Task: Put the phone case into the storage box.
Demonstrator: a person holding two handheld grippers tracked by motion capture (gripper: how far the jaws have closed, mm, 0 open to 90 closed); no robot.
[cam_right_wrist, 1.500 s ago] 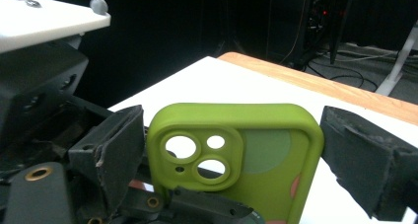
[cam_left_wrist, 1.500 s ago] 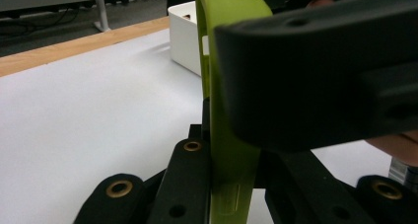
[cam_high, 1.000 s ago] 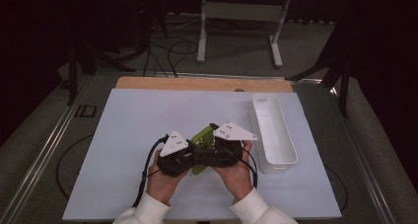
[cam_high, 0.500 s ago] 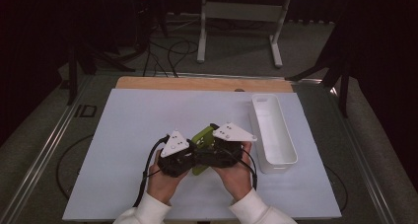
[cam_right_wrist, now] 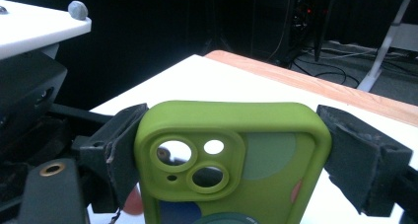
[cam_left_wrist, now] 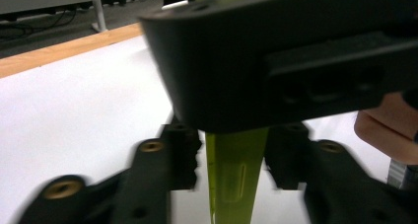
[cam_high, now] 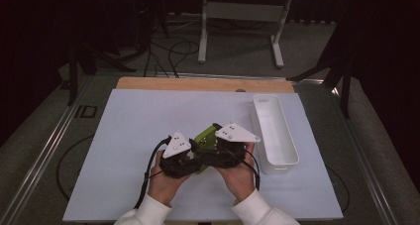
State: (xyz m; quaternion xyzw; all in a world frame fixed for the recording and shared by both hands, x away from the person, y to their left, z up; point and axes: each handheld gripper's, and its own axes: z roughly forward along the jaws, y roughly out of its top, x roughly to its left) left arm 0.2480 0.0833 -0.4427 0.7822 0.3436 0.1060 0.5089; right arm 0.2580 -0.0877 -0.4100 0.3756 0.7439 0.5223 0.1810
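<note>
Gripping across its width, the right gripper is holding the green phone case. The left gripper has just been opening, jaws standing clear of the case's edge, near the white mat's front edge, beside the white tray.

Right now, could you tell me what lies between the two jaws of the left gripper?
The green phone case, seen edge-on in the left gripper view, stands in the gap of the left gripper, whose jaws have just been opening and stand apart from it.

High view looks down from above; both tool views sit close, sharing the green phone case.
</note>
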